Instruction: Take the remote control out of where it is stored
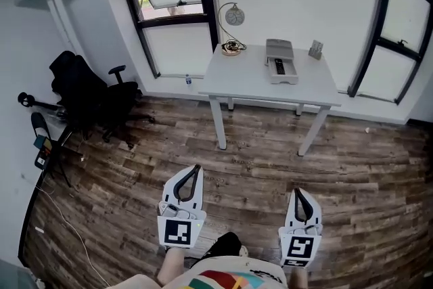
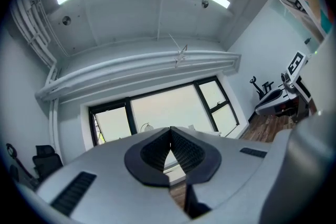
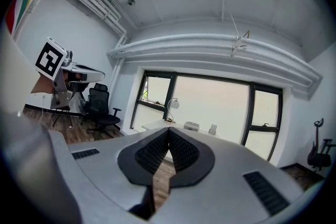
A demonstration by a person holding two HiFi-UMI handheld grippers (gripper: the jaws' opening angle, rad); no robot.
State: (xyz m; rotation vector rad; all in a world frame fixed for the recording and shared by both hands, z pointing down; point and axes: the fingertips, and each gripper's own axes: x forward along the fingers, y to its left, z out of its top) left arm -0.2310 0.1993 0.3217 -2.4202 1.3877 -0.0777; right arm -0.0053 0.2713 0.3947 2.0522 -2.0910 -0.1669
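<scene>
Chair: a black padded office chair (image 1: 88, 95) is standing at the far left on the wood-grain plank floor (image 1: 257, 166).
Left gripper: I am holding the left gripper (image 1: 197, 169) low over the floor. Its smooth white tapered shells and ribbed black pads (image 2: 154, 152) are meeting at the tips, with nothing between them.
Table: a white, flat-topped rectangular table (image 1: 243, 81) on slim square legs is standing by the window wall, well apart from both grippers.
Remote control: the remote control (image 1: 279, 66), a slim dark bar, is lying inside a grey oblong box (image 1: 288, 51) on the tabletop.
Right gripper: I am keeping the right gripper (image 1: 298, 193) closed too, its ribbed pads (image 3: 182, 152) together and gripping nothing.
</scene>
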